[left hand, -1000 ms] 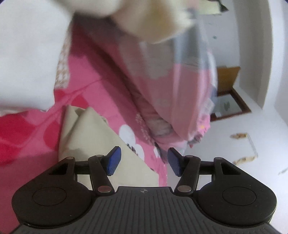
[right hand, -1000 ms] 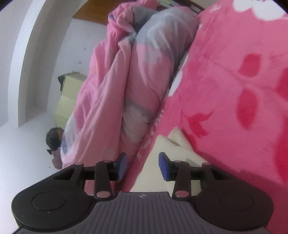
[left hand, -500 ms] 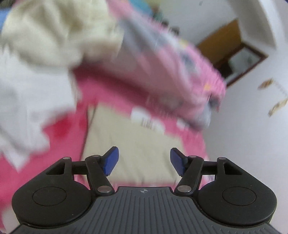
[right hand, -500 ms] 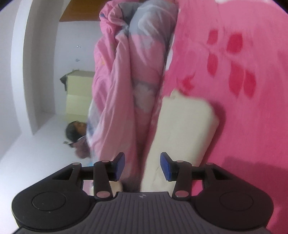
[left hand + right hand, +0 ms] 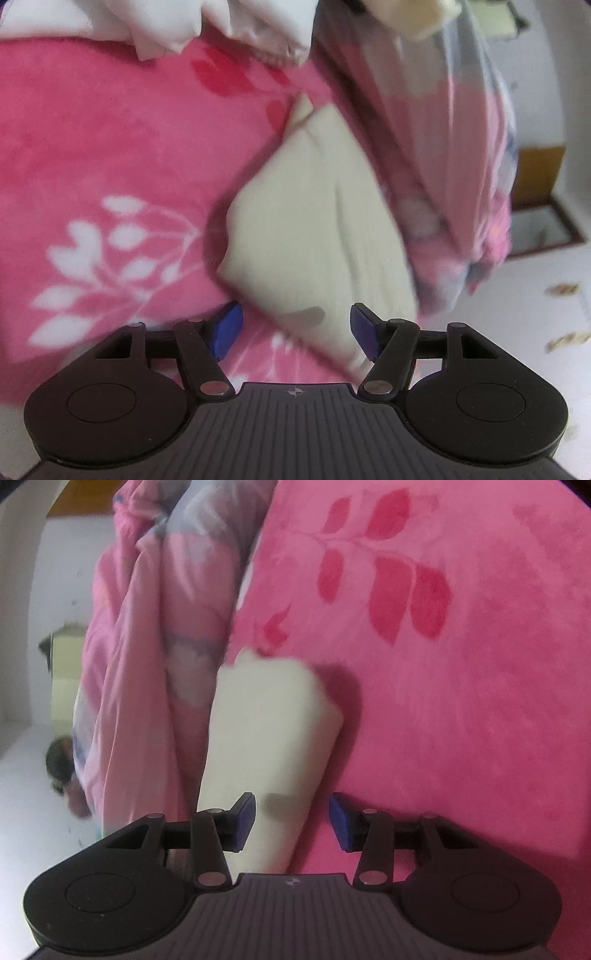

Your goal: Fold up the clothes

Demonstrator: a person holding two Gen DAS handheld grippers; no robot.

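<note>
The cream garment (image 5: 314, 229) lies on the pink floral blanket (image 5: 110, 155), already gathered into a compact folded block, with one long side pressed against the rolled pink-and-grey quilt (image 5: 436, 147) that runs along its right in the left wrist view. In the right wrist view the same cream garment (image 5: 266, 738) sits near the camera, the quilt (image 5: 155, 646) to its left and open blanket (image 5: 461, 683) to its right and beyond.

The left gripper (image 5: 295, 328) stands open at a middling width, its blue pads clear of the cloth; the garment's near corner lies in front of and between them, but nothing is pinched. Its jaws have just been closing slightly, with no cloth caught between them. The right gripper (image 5: 291, 819) is likewise part open and empty, its left pad over the garment's near end and its right pad over bare blanket.

Further out, a heap of white clothes (image 5: 166, 26) and another cream piece (image 5: 413, 14) lie at the far edge of the blanket (presumably the pile waiting its turn).

As a judgement, this item looks close to finished, and the step in hand is either a last fold or tidying and moving it. The next move calls for both grippers to reach the near edge, each nipping every layer at a corner, so the stack does not slide apart when lifted.
</note>
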